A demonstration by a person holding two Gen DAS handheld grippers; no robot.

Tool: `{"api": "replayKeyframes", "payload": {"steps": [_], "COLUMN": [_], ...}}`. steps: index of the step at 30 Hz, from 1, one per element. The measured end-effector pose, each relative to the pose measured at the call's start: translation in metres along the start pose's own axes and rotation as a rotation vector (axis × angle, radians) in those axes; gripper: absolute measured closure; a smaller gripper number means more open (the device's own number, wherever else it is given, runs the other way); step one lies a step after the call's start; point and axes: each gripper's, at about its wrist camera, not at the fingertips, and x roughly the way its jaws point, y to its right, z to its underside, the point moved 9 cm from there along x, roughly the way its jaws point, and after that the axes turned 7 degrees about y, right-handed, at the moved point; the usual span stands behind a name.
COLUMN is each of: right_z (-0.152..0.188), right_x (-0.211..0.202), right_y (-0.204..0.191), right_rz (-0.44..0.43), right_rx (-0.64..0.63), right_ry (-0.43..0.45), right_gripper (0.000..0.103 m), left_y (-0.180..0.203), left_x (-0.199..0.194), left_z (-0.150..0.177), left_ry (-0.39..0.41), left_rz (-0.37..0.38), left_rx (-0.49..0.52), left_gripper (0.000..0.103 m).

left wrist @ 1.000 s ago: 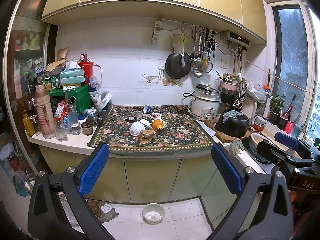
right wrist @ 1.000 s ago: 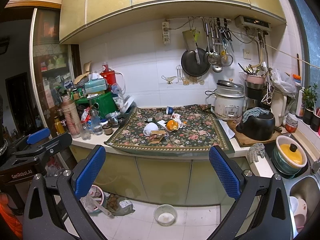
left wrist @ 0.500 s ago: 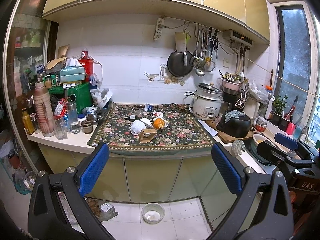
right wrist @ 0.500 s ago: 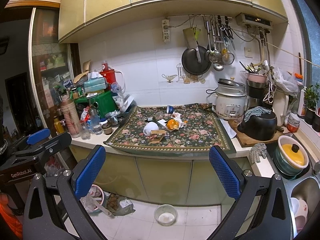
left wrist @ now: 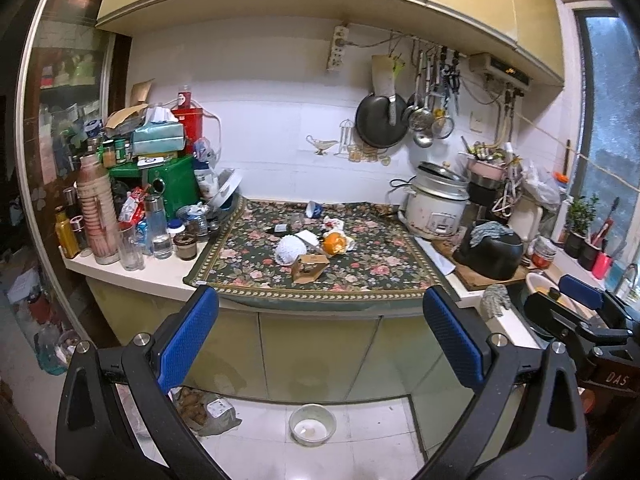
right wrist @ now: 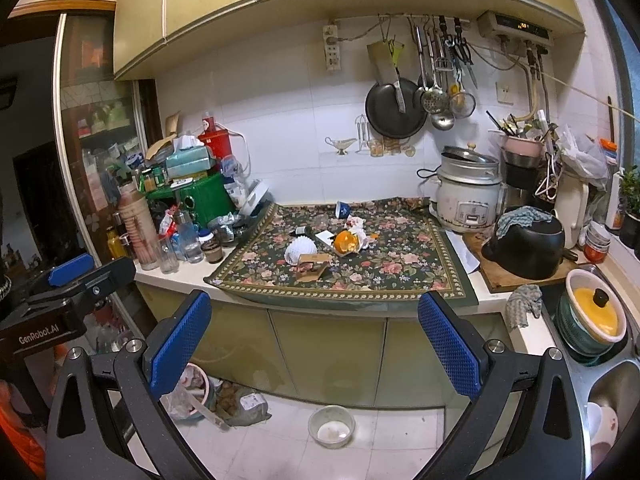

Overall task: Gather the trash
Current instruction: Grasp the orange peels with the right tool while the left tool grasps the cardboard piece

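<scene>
Sink (right wrist: 612,396) cut by frame edge — scraps behind orange peel (right wrist: 346,242) indistinct.

Floral mat (left wrist: 372,268): woven cloth, matt
Wall tiles (right wrist: 280,136): glossy white
Rice cooker lid (right wrist: 468,160): dull metal
Small box (left wrist: 307,270): brown cardboard

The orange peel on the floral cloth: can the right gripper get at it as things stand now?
Probably yes, after moving closer. The right gripper is open and empty, well short of the counter. The orange peel lies uncovered mid-cloth; only a small box sits nearer the front edge.
</scene>
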Motion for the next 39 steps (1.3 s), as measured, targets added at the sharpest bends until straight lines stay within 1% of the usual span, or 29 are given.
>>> {"api": "replayKeyframes", "payload": {"steps": [4,10,14,17,21,26,29,31,35,39], "right_z": [0.005,0.007,0.004,0.000,-0.009,-0.019,-0.019,-0.014,0.001,0.020], "right_x": [0.019,0.056,0.085,0.110,0.152,0.210,0.242,0.266,0.304,0.336], "right_y": [0.010,0.027,0.037,0.046,0.053,0.057,0.061,0.062,0.064,0.068], "right_rz": [0.020,0.051,0.070,0.110,0.166,0.225,0.259,0.265,0.240,0.237], "right_rx": [-0.013,0.002,0.028,0.039,0.049,0.064,0.077,0.095,0.141,0.151], "right_ry": [-0.025,-0.063,-0.077,-0.078,-0.095,-0.130,-0.150,-0.182,-0.252,-0.339], "right_gripper": [0.000,0.000,0.000,0.000,0.000,0.001,0.001,0.001,0.001,0.001], "left_y": [-0.003,-0.012,-0.020,-0.028,-0.043,-0.060,-0.073,-0.079,-0.094,-0.100], "left_x": [0.024,0.072,0.116,0.155,0.211,0.290,0.334,0.358,0.409,0.442], "left_z": [0.003,0.000,-0.004,-0.011,-0.023,-0.030,-0.026,-0.017,0.012,0.044], "left_ry": [-0.035,-0.048,-0.056,-0.057,-0.071,-0.145,-0.195,-0.235,-0.348,-0.443], "left_rz": [-0.004,-0.017,-0.005,0.020,0.027,0.064,0.069,0.065,0.074,0.073], "left_rx": [-0.019,-0.020,-0.010,-0.013,0.003,0.030,0.049,0.040,-0.026,-0.043], "left_gripper": [0.000,0.000,0.000,0.000,0.000,0.000,0.000,0.000,0.000,0.000]}}
